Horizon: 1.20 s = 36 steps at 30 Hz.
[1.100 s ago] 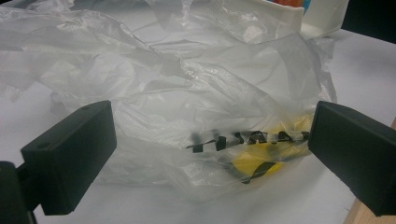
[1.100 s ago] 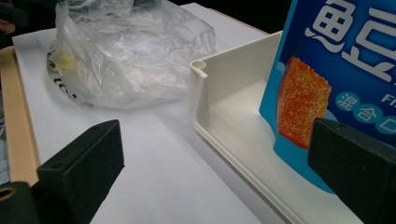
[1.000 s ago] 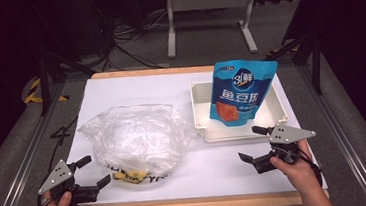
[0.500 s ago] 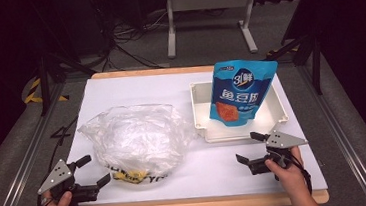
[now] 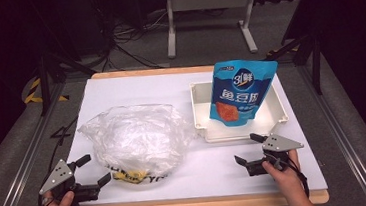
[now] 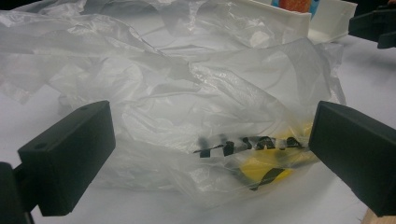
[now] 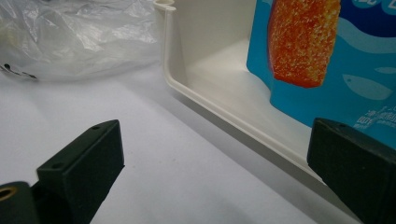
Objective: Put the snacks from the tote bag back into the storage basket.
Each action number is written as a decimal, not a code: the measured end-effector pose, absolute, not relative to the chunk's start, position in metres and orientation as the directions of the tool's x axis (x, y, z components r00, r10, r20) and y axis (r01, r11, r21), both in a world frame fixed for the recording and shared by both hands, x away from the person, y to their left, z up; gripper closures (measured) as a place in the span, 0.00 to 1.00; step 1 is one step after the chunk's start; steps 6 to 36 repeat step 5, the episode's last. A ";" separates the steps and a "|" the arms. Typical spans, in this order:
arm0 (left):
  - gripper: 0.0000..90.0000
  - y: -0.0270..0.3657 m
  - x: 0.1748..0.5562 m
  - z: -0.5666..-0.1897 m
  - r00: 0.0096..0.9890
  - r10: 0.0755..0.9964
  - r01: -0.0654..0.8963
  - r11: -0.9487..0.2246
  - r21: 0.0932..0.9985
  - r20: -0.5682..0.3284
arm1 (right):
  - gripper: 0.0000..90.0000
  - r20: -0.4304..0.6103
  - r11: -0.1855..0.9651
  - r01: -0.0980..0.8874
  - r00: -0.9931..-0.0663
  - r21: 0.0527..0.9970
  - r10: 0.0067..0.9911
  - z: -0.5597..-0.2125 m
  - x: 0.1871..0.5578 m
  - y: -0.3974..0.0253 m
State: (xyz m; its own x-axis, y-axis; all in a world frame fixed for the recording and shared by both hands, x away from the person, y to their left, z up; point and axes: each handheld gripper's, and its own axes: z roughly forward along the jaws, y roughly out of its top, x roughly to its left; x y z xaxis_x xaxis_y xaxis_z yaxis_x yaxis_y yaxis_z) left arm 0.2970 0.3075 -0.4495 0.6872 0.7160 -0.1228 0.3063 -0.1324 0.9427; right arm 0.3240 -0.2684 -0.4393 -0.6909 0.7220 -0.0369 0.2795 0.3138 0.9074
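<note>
We hold the left gripper (image 5: pixel 92 170) with its jaws spread wide and empty; the crumpled clear plastic bag (image 5: pixel 136 139) lies just in front of it, its black and yellow print between the jaws in the left gripper view. Our right gripper (image 5: pixel 247 150) is released too, holding nothing. Just ahead of it sits the white tray (image 5: pixel 199 111), with the blue snack pouch (image 5: pixel 240 90) standing inside.

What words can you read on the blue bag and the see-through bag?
Blue pouch, standing in the white tray: "3" and "鲜" at the top, big white "鱼豆腐" below; the small print is too blurred to read.
Clear plastic bag: black letters beside a yellow patch, too crumpled and blurred to read.
</note>
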 end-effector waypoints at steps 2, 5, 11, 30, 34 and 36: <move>0.01 0.308 0.297 -0.449 0.689 0.715 0.298 -0.131 0.945 -0.119 | 0.05 -0.038 0.313 0.274 -0.695 0.909 0.719 -0.439 0.324 -0.268; 0.01 0.308 0.296 -0.448 0.691 0.712 0.298 -0.126 0.946 -0.123 | 0.05 -0.042 0.316 0.271 -0.697 0.909 0.716 -0.439 0.324 -0.267; 0.01 0.308 0.296 -0.448 0.691 0.712 0.298 -0.126 0.946 -0.123 | 0.05 -0.042 0.316 0.271 -0.697 0.909 0.716 -0.439 0.324 -0.267; 0.01 0.308 0.296 -0.448 0.691 0.712 0.298 -0.126 0.946 -0.123 | 0.05 -0.042 0.316 0.271 -0.697 0.909 0.716 -0.439 0.324 -0.267; 0.01 0.308 0.296 -0.448 0.691 0.712 0.298 -0.126 0.946 -0.123 | 0.05 -0.042 0.316 0.271 -0.697 0.909 0.716 -0.439 0.324 -0.267; 0.01 0.308 0.296 -0.448 0.691 0.712 0.298 -0.126 0.946 -0.123 | 0.05 -0.042 0.316 0.271 -0.697 0.909 0.716 -0.439 0.324 -0.267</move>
